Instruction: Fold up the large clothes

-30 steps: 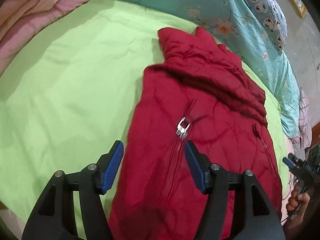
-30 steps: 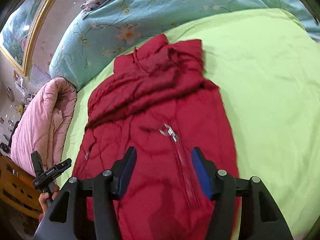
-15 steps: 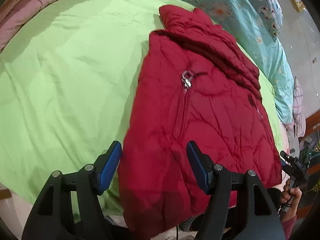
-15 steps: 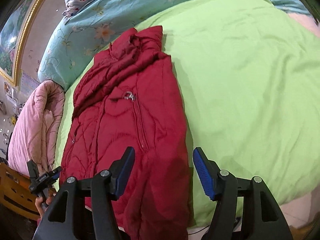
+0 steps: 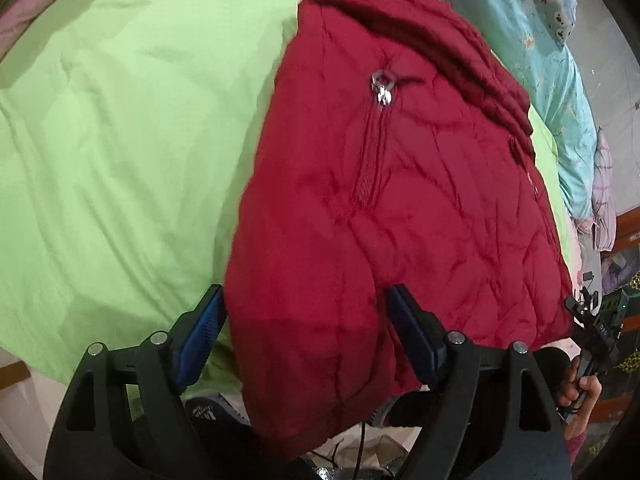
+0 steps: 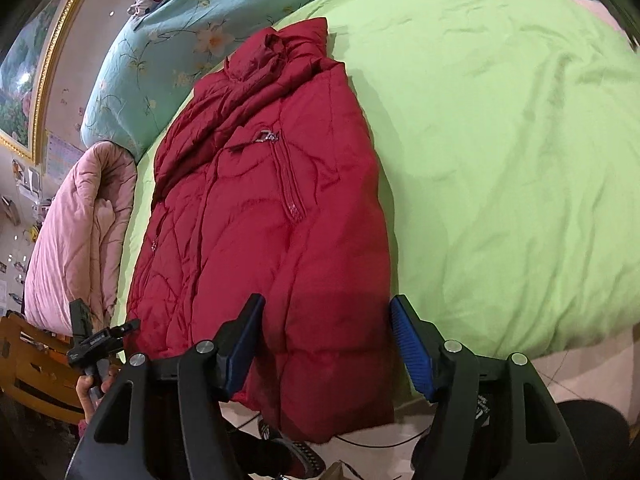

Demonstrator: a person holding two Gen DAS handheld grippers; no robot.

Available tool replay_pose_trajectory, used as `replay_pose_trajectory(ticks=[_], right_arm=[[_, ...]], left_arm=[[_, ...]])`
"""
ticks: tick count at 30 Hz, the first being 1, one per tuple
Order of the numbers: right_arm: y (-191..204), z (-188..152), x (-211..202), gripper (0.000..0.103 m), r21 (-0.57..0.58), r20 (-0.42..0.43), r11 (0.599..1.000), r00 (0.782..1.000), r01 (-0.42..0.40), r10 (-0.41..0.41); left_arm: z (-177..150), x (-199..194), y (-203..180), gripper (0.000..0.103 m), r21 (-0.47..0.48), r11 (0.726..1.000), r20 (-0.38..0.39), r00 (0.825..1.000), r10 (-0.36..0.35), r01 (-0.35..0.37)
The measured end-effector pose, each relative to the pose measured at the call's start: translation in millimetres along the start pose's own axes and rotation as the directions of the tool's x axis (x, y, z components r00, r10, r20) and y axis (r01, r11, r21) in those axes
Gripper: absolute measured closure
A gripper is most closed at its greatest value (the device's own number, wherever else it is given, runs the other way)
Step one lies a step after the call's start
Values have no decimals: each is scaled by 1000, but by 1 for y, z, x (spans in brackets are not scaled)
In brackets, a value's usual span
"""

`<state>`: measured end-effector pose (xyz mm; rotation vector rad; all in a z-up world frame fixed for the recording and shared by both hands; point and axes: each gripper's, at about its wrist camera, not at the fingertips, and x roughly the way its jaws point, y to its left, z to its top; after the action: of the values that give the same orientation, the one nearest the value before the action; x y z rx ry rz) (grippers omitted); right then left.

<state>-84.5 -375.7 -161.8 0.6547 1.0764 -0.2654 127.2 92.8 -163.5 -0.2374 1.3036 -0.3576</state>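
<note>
A broad lime-green cotton bedsheet (image 6: pixel 500 160) spreads ahead of both grippers. On it lies a quilted crimson padded jacket (image 5: pixel 380 200), collar at the far end, hem hanging over the near edge of the bed. Beyond the jacket runs a turquoise floral quilt (image 6: pixel 160 52); a rolled pale pink quilted blanket (image 6: pixel 76 236) sits to the left of the right gripper. The left gripper (image 5: pixel 308 340), black with blue pads, hovers above the hem, its jaws opening and released; the fabric shows between them, but no pad presses on it. The right gripper (image 6: pixel 324 344) hovers likewise over the hem's other corner, jaws opening, grasping nothing. The small silver zipper pull (image 5: pixel 383 88) glints well ahead of the left gripper, midway up the chest.
</note>
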Motion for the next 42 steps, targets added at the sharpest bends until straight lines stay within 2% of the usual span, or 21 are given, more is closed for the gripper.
replay_pose_trajectory(ticks=[9, 22, 28, 31, 32, 34, 35, 37, 40, 42], right_arm=[[-5, -16, -2, 36, 7, -17, 1000, 1000, -24, 24], [3, -20, 5, 37, -30, -5, 999, 1000, -16, 16], [-2, -20, 11, 40, -12, -4, 1000, 1000, -28, 28], [1, -20, 13, 47, -28, -2, 999, 999, -34, 34], [1, -19, 13, 53, -31, -2, 999, 999, -44, 44], [0, -19, 12, 63, -27, 1, 997, 998, -70, 70], [0, -18, 12, 70, -26, 3, 996, 997, -80, 80], [2, -18, 9, 77, -33, 15, 994, 994, -106, 107], [8, -16, 5, 82, -37, 31, 989, 989, -143, 144], [11, -13, 1, 84, -42, 45, 983, 983, -178, 179]], left_arm=[[-20, 2, -9, 21, -7, 1000, 25, 1000, -2, 2], [-26, 1, -5, 21, -63, 998, 60, 998, -5, 8], [-30, 2, -10, 21, -69, 998, 105, 994, 7, 0], [-30, 3, -15, 23, -59, 998, 120, 993, 14, -7], [-30, 2, -17, 25, -52, 999, 124, 992, 16, -10], [-31, 1, -22, 45, -34, 999, 132, 991, 24, -20], [-32, 0, -24, 51, -24, 999, 139, 990, 29, -25], [-33, -5, -29, 75, -8, 1000, 157, 987, 31, -30], [-33, -14, -31, 82, 5, 1000, 184, 983, 14, -15], [-31, -21, -35, 84, 16, 1000, 204, 979, -1, -3]])
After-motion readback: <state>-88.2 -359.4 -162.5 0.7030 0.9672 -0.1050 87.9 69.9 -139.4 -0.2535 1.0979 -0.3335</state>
